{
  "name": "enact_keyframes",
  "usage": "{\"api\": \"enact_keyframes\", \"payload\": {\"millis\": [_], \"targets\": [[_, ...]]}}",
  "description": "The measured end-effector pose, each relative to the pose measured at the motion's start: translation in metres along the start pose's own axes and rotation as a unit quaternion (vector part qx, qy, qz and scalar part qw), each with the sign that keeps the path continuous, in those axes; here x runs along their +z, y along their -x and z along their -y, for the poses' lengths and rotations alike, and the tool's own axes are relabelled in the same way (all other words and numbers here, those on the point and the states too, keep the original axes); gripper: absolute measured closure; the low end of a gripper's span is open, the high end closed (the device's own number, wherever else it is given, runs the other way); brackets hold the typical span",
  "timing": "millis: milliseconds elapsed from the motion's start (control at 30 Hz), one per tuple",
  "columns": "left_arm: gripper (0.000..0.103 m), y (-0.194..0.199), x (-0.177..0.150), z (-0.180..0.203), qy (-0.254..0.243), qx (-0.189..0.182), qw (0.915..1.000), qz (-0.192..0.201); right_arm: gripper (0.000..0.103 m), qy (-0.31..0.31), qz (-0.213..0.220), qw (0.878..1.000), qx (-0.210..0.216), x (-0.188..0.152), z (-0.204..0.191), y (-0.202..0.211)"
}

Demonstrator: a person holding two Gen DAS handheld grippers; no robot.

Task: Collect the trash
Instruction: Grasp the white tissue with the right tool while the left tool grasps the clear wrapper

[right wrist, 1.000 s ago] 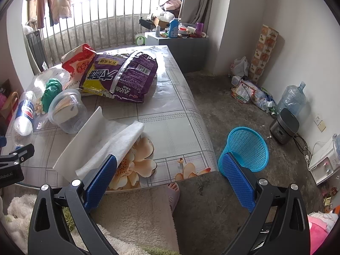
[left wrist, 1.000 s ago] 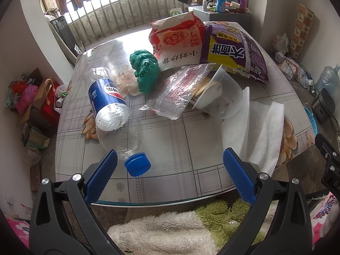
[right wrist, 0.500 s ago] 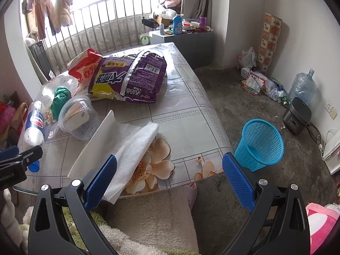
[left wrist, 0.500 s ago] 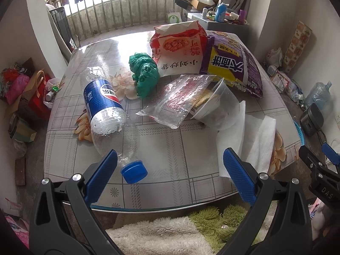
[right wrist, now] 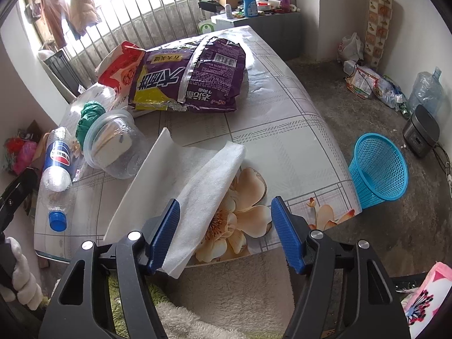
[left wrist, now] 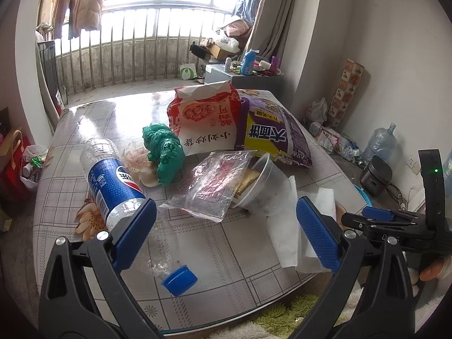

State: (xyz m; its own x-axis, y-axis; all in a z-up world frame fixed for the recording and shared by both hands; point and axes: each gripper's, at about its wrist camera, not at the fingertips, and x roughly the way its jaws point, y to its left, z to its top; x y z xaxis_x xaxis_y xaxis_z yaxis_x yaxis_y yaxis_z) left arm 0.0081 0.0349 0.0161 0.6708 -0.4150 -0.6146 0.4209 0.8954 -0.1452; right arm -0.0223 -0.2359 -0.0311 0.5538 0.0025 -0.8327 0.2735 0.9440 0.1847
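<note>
A: In the left wrist view, the counter (left wrist: pixel 214 257) wears a glossy oilcloth printed with grey grid lines and peach flowers; behind it stand a barred window, hung clothes and a grey concrete floor. The left claw (left wrist: pixel 226 230) hangs over the near edge, jaws spread wide with nothing between the ribbed blue pads.

B: And the trash there?

A: A clear, crumpled Pepsi bottle (left wrist: pixel 113 186) lies on its side, its long axis running from the far left toward the camera, blue cap (left wrist: pixel 180 279) nearest. Beside it sit a scrunched green plastic bag (left wrist: pixel 165 149), a flat clear zip pouch (left wrist: pixel 210 186), a tipped translucent tub (left wrist: pixel 264 186), a red-and-white paper bag (left wrist: pixel 206 118) and a shiny purple noodle pack (left wrist: pixel 275 135). White paper towel (left wrist: pixel 285 237) drapes at the right edge, where the right claw (left wrist: pixel 378 216) shows side-on.

B: The right wrist view?

A: Same counter (right wrist: pixel 285 141), seen from its corner, with a blue mesh wastebasket (right wrist: pixel 380 169) on the rough floor to the right and fluffy cream fabric below. The right claw (right wrist: pixel 226 234) has just been narrowing and stands partly open; the paper towel (right wrist: pixel 192 180), soft and quilted, folded into a long strip running from the far right toward the near left, has its near end against the left pad (right wrist: pixel 165 236), overhanging the counter's edge. The other pad is clear of it, so nothing is gripped.
</note>
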Motion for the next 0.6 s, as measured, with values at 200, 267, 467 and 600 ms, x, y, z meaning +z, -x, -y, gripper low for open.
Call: {"api": "enact_keyframes", "payload": {"millis": [200, 267, 467, 600], "targets": [[0.04, -0.024, -0.005, 0.002, -0.066, -0.009, 0.9973, -0.03, 0.052, -0.005, -0.032, 0.999, -0.005, 0.007, -0.007, -0.022], [0.045, -0.037, -0.008, 0.001, -0.082, 0.004, 0.9952, -0.053, 0.054, -0.002, -0.033, 0.999, -0.01, 0.009, -0.011, -0.026], [0.053, -0.07, -0.016, 0.001, -0.121, 0.033, 0.9875, -0.096, 0.065, 0.011, -0.047, 0.998, -0.029, 0.008, -0.019, -0.041], [0.07, -0.087, -0.016, 0.007, -0.15, 0.058, 0.9811, -0.108, 0.081, 0.024, -0.043, 0.998, -0.049, 0.011, -0.021, -0.044]]}}
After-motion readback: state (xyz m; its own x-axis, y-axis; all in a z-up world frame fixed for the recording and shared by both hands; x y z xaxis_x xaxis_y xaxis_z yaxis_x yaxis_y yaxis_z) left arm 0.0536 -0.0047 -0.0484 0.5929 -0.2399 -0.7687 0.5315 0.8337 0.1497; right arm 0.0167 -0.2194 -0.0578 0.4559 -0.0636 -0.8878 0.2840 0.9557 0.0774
